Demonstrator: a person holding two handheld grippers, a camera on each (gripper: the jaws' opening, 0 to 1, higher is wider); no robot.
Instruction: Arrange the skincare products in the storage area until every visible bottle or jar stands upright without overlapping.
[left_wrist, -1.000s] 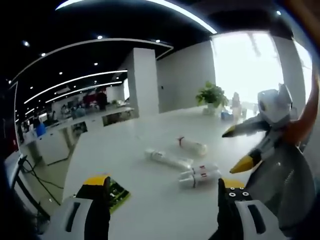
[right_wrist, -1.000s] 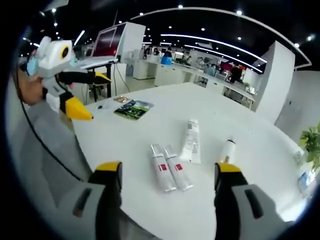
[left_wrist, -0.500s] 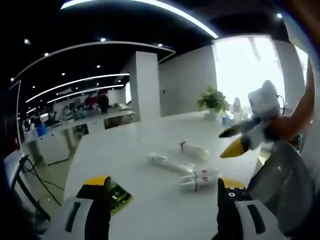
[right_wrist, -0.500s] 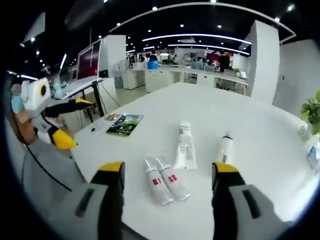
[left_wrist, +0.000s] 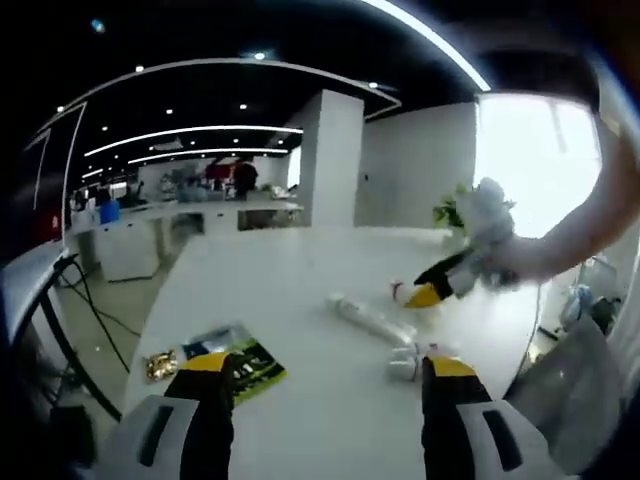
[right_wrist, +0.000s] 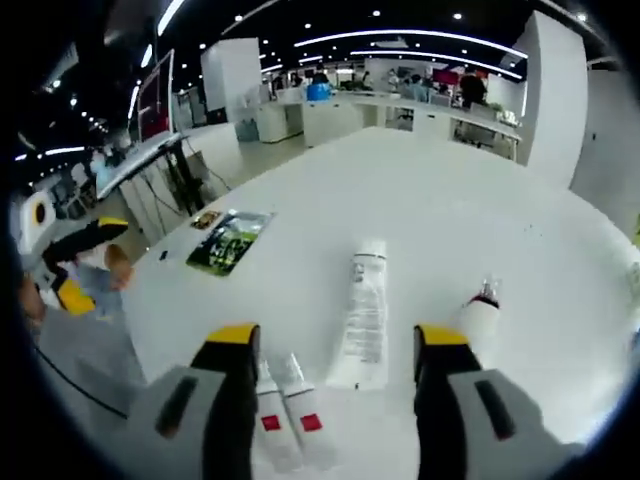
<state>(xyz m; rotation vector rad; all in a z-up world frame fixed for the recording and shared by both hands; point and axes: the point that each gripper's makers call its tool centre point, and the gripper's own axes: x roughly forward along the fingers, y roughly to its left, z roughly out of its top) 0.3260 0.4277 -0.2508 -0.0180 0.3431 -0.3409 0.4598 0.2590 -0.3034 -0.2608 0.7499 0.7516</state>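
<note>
All the products lie flat on the white table (right_wrist: 420, 190). A long white tube (right_wrist: 365, 315) rests between my right gripper's open jaws, and a small white bottle with a dark red cap (right_wrist: 482, 312) lies just right of them. Two short tubes with red labels (right_wrist: 285, 425) lie side by side low between the jaws. My right gripper (right_wrist: 337, 350) holds nothing. In the left gripper view the right gripper (left_wrist: 432, 282) hovers open over the small bottle, beside the long tube (left_wrist: 370, 318) and the short tubes (left_wrist: 415, 360). My left gripper (left_wrist: 325, 375) is open and empty at the table's near edge.
A green booklet (right_wrist: 225, 240) and a small gold packet (right_wrist: 207, 218) lie near the table's left edge, also seen as the booklet (left_wrist: 245, 365) by my left jaw. A grey chair back (left_wrist: 560, 385) stands at the right. Desks and people fill the office behind.
My right gripper has moved in over the table, and the tubes now sit close under its jaws. The left gripper has drawn back toward the table edge. No product has moved.
</note>
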